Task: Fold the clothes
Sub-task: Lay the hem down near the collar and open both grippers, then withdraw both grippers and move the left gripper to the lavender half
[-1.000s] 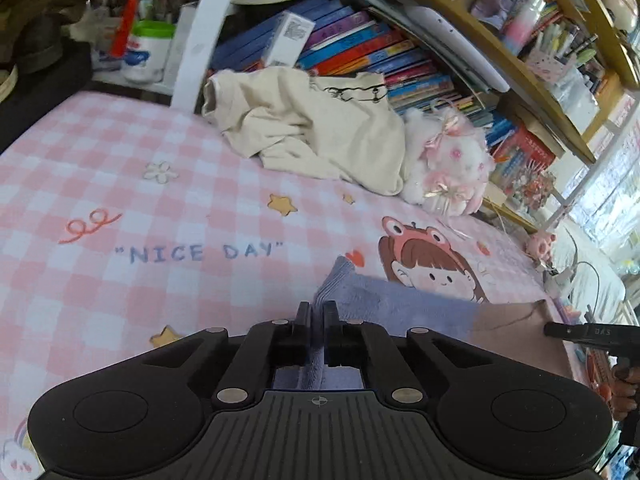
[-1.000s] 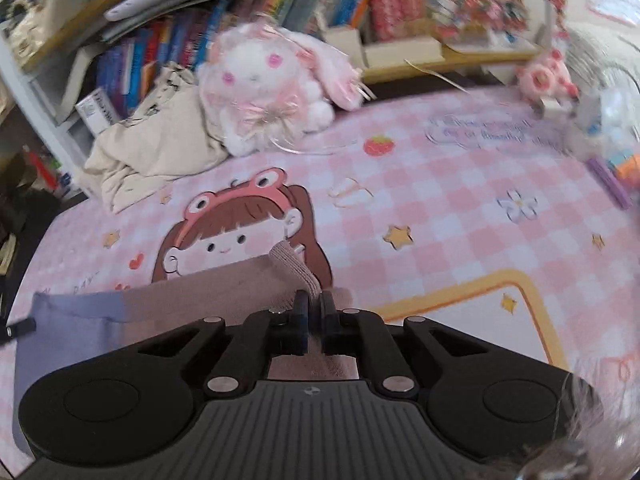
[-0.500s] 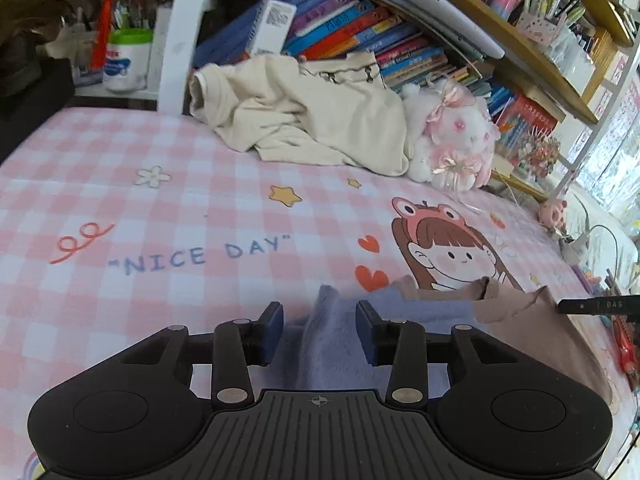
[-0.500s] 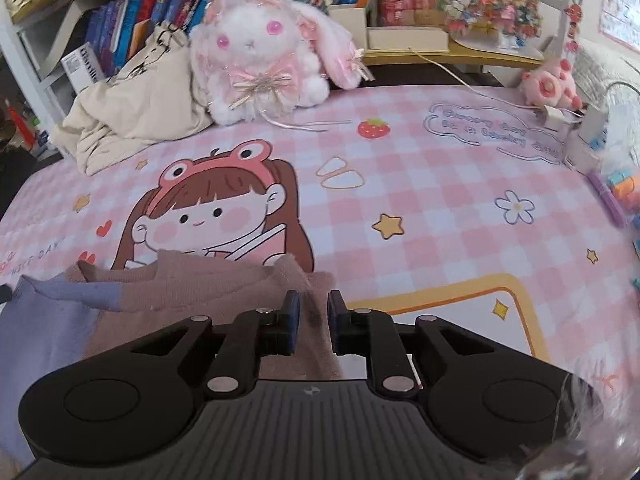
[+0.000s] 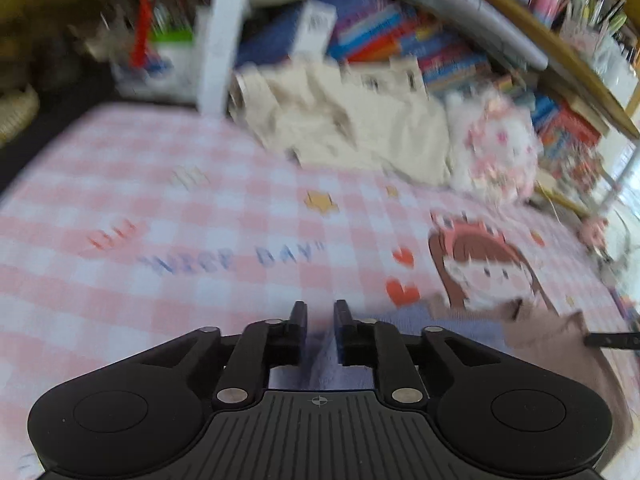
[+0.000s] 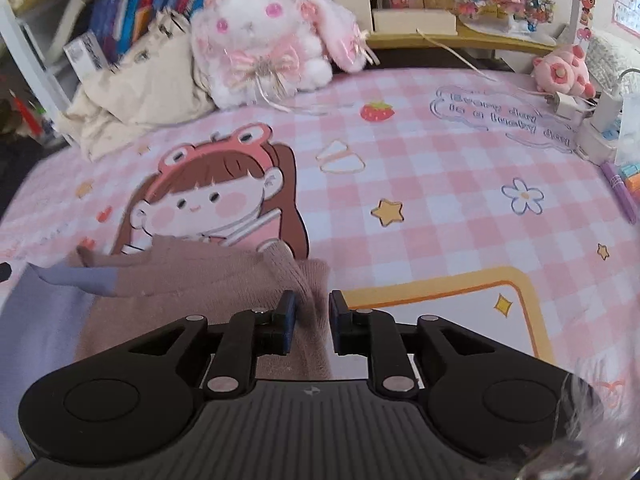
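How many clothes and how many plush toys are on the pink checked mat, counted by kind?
Clothes: 2, the purple and brown sweater lying between the open fingers of both grippers, and the crumpled cream garment at the back.
Plush toys: 2, the white bunny and the small pink plush.
Total: 4

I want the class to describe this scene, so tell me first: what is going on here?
A person with a gripper in each hand is folding a mauve and lavender garment on a pink checked sheet. Both the left gripper and the right gripper are open, with cloth lying between the fingers but not pinched. A cream garment sits crumpled at the back beside a plush bunny.
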